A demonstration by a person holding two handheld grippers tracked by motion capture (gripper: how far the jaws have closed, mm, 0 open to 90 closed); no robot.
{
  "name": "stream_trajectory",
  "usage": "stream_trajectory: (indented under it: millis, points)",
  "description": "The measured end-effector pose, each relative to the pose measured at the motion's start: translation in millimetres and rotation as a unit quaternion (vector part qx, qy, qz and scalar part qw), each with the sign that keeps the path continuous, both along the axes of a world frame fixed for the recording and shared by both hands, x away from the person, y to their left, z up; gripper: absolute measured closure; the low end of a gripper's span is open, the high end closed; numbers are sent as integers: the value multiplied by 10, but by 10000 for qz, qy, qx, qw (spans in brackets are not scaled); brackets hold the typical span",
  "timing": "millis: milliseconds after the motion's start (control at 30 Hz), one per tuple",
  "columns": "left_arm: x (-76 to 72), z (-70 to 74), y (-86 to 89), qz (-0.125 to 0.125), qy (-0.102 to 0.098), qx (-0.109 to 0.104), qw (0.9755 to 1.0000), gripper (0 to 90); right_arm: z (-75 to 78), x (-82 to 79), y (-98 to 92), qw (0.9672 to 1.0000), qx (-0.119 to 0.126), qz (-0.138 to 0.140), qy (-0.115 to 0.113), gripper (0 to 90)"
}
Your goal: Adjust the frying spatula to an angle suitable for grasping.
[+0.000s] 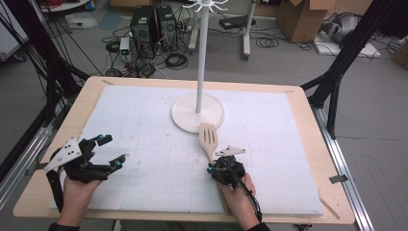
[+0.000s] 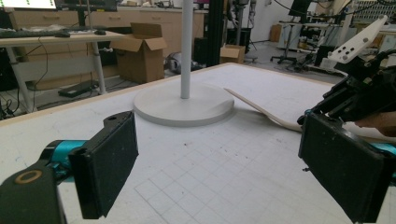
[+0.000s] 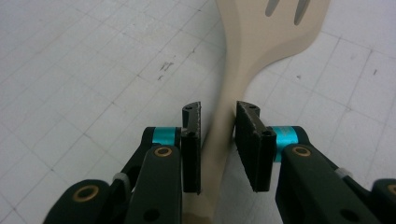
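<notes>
**Straddling the spatula handle near the front edge**

Looking down from the high view, I have the right gripper (image 1: 215, 166) low over the white gridded mat (image 1: 144, 144) that covers the table (image 1: 308, 120), toward the front edge and a little right of the middle. A slotted wooden spatula (image 1: 209, 137) lies flat on the mat, its blade pointing toward the far edge and ending just short of the round base of the white hook stand (image 1: 197, 112); I cannot tell whether blade and base touch. The handle runs back toward me and under the right gripper.

From the right gripper view, my two fingers (image 3: 190, 147) stand on either side of the spatula (image 3: 233, 93) handle, around it and not beside it. The left finger sits against or almost against the wood; a thin gap shows at the other one, so I read the fingers as not yet clamped on the handle.

My left gripper (image 1: 110, 151) is near the front left corner of the table, well apart from the spatula, held just above the mat. In the left gripper view its fingers (image 2: 109, 163) are spread wide with nothing between them, and beyond them stand the stand's base (image 2: 184, 105) and the right gripper (image 2: 359, 98) with the handle (image 2: 261, 109) running to it.
</notes>
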State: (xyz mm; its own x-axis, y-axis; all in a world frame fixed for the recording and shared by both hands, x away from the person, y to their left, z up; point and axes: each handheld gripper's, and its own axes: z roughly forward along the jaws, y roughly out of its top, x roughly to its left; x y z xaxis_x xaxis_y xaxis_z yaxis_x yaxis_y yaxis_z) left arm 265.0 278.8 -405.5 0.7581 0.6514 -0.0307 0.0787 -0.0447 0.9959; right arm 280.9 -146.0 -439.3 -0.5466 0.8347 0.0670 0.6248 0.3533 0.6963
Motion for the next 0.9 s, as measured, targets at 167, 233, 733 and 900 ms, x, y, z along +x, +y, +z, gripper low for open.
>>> stream_trajectory:
  millis: [167,233,733,900]
  points:
    - [-7,4,-11,-26,-4,14,10000,123,7,43,-72,9996,129,247,61,756]
    - [-4,2,-8,-28,-5,16,10000,123,11,63,-102,9989,226,380,176,769]
    - [-6,2,9,-19,3,-18,10000,124,178,85,-95,9904,122,1364,-173,783]
    - [-5,2,14,-18,-5,-30,10000,124,288,106,-64,9795,-80,1981,-366,783]
